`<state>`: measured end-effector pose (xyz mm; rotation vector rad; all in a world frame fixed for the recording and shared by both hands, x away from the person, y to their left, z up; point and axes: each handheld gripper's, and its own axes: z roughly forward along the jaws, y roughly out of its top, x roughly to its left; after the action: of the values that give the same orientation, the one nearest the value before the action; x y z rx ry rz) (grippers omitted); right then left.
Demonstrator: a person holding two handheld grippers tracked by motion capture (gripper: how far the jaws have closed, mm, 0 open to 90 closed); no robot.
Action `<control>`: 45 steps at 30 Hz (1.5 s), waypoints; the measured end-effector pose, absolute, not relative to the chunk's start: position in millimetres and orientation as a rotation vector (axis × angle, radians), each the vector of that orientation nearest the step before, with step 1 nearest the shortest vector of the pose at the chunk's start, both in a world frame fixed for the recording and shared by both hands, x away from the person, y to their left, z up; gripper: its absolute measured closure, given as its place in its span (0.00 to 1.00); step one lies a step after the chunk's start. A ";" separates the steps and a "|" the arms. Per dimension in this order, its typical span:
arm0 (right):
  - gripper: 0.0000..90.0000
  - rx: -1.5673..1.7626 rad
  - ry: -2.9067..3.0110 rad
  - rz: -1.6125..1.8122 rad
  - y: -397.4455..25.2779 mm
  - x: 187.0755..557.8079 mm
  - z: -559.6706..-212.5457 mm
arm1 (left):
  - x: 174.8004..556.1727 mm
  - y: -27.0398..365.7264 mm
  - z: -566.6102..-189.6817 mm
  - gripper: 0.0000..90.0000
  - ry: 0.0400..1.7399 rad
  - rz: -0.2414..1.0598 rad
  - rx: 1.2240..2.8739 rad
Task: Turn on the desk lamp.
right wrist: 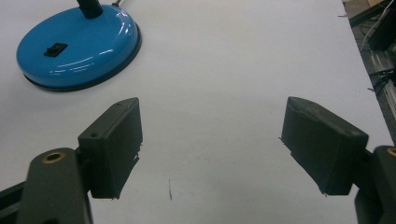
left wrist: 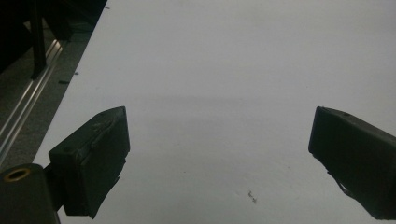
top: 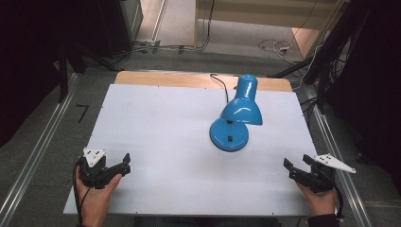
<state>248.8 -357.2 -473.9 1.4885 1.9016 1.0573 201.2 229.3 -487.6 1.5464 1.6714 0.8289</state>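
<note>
A blue desk lamp (top: 235, 116) stands right of the middle of the white table top (top: 156, 123), its shade tipped forward over a round base (top: 229, 134) with a black switch. My right gripper view catches that base (right wrist: 79, 44) at the upper left. At the near left corner my left gripper (top: 126, 163) is held open over bare white surface, nothing between its jaws; the left gripper view has the gripper (left wrist: 219, 140) spread wide. At the near right my right gripper (top: 297, 165) is open too, well short of the lamp, and in its own view the gripper (right wrist: 212, 140) is empty.
A black cord (top: 220, 84) runs from the lamp over the table's far wooden edge (top: 189, 78). Metal rails (top: 33, 156) flank the table on both sides. Cables lie on the floor beyond. Open white surface lies between the two grippers.
</note>
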 end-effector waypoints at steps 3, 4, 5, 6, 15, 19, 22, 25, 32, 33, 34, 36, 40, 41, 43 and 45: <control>0.21 1.483 1.906 1.057 -354.5 250.4 -473.8 | 201.6 229.2 -488.2 0.06 1.671 0.825 1.554; 0.21 1.482 1.908 1.056 -353.7 250.9 -473.7 | 201.6 229.1 -488.2 0.06 1.671 0.825 1.555; 0.21 1.478 1.909 1.058 -353.2 251.7 -473.7 | 201.6 229.0 -488.2 0.06 1.671 0.826 1.555; 0.21 1.479 1.910 1.060 -352.5 252.2 -473.5 | 201.6 228.9 -488.1 0.06 1.671 0.828 1.555; 0.21 1.456 1.928 1.062 -344.3 257.0 -472.7 | 201.9 227.7 -487.9 0.06 1.666 0.835 1.550; 0.21 1.441 1.936 1.064 -340.1 259.6 -472.4 | 201.6 227.5 -487.5 0.06 1.662 0.844 1.549; 0.21 1.432 1.945 1.066 -335.8 261.6 -472.4 | 201.5 227.6 -487.3 0.06 1.661 0.845 1.546; 0.21 1.418 1.957 1.066 -330.9 263.5 -472.4 | 201.5 227.3 -487.3 0.06 1.659 0.847 1.545; 0.21 1.407 1.973 1.074 -320.7 269.1 -472.3 | 201.5 227.3 -487.2 0.06 1.659 0.845 1.542; 0.21 1.408 1.974 1.075 -319.2 269.8 -472.2 | 201.5 227.4 -487.2 0.06 1.658 0.845 1.541; 0.21 1.402 1.978 1.075 -318.1 270.6 -472.3 | 201.5 227.4 -487.2 0.06 1.659 0.846 1.541; 0.21 1.396 1.983 1.077 -315.9 272.0 -472.4 | 201.5 227.6 -487.3 0.06 1.660 0.845 1.541; 0.21 1.392 1.989 1.083 -312.2 274.1 -472.1 | 201.5 227.9 -487.4 0.06 1.660 0.846 1.540; 0.21 1.394 1.991 1.083 -311.2 274.4 -472.0 | 201.5 227.7 -487.3 0.06 1.660 0.846 1.540; 0.21 1.388 1.994 1.086 -309.8 275.5 -471.8 | 201.5 227.4 -487.2 0.06 1.659 0.847 1.542; 0.21 1.383 1.994 1.089 -308.4 276.7 -471.5 | 201.4 227.3 -487.2 0.06 1.657 0.848 1.541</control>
<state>276.7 -308.4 -471.5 1.3827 1.9938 1.0890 201.4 227.3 -487.2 1.5411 1.6575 0.8484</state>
